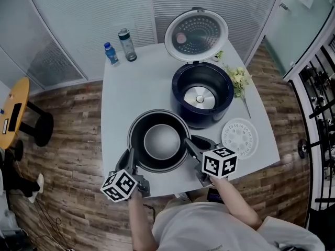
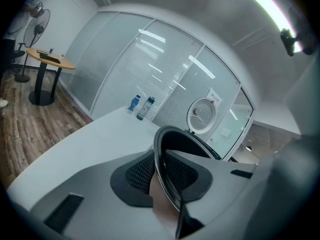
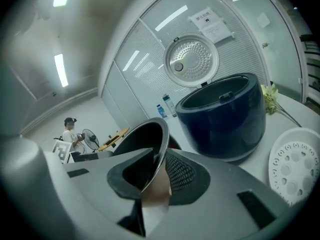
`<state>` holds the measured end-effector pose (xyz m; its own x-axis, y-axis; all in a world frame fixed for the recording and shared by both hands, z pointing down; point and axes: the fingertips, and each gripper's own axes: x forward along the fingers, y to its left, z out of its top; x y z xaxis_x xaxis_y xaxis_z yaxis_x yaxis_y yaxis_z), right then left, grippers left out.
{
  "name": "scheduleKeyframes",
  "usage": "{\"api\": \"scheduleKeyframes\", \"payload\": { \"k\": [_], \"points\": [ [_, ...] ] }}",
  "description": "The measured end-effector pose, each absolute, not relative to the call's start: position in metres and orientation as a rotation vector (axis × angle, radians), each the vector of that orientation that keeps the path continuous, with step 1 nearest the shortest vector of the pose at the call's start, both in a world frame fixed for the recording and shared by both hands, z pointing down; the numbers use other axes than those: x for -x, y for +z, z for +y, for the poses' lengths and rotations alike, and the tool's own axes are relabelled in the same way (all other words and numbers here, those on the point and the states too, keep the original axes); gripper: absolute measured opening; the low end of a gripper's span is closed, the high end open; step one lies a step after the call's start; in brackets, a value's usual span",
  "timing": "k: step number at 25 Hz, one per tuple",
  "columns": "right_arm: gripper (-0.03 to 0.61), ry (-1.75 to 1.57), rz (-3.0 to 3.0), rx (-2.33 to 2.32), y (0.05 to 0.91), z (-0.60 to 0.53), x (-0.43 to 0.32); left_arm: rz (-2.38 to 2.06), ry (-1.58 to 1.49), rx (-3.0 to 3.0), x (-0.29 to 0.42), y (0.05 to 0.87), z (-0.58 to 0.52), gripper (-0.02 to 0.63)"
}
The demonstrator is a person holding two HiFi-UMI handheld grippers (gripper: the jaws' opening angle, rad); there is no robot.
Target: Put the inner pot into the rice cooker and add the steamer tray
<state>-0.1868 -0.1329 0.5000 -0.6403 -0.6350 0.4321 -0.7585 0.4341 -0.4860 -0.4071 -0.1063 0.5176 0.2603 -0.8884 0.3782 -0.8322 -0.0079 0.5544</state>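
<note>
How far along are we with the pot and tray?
Done: the dark blue rice cooker stands open, its well empty. In hand: the left gripper and right gripper each clamp the rim of the dark round metal inner pot, near the table's front edge. Left: seat the pot in the cooker, then add the white perforated steamer tray lying on the table beside it.

inner pot [image 1: 159,140] before rice cooker [image 1: 222,88], steamer tray [image 1: 239,138] right
</note>
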Motion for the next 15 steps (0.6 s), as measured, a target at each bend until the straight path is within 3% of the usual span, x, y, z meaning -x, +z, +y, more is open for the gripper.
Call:
{"api": "scheduleKeyframes", "payload": {
  "k": [15],
  "points": [
    [0.083, 0.875, -2.670, -1.251, 0.424, -0.140, 0.179, -1.593, -0.209, -1.950, 0.399, 0.447, -0.117, 0.071]
  ]
}}
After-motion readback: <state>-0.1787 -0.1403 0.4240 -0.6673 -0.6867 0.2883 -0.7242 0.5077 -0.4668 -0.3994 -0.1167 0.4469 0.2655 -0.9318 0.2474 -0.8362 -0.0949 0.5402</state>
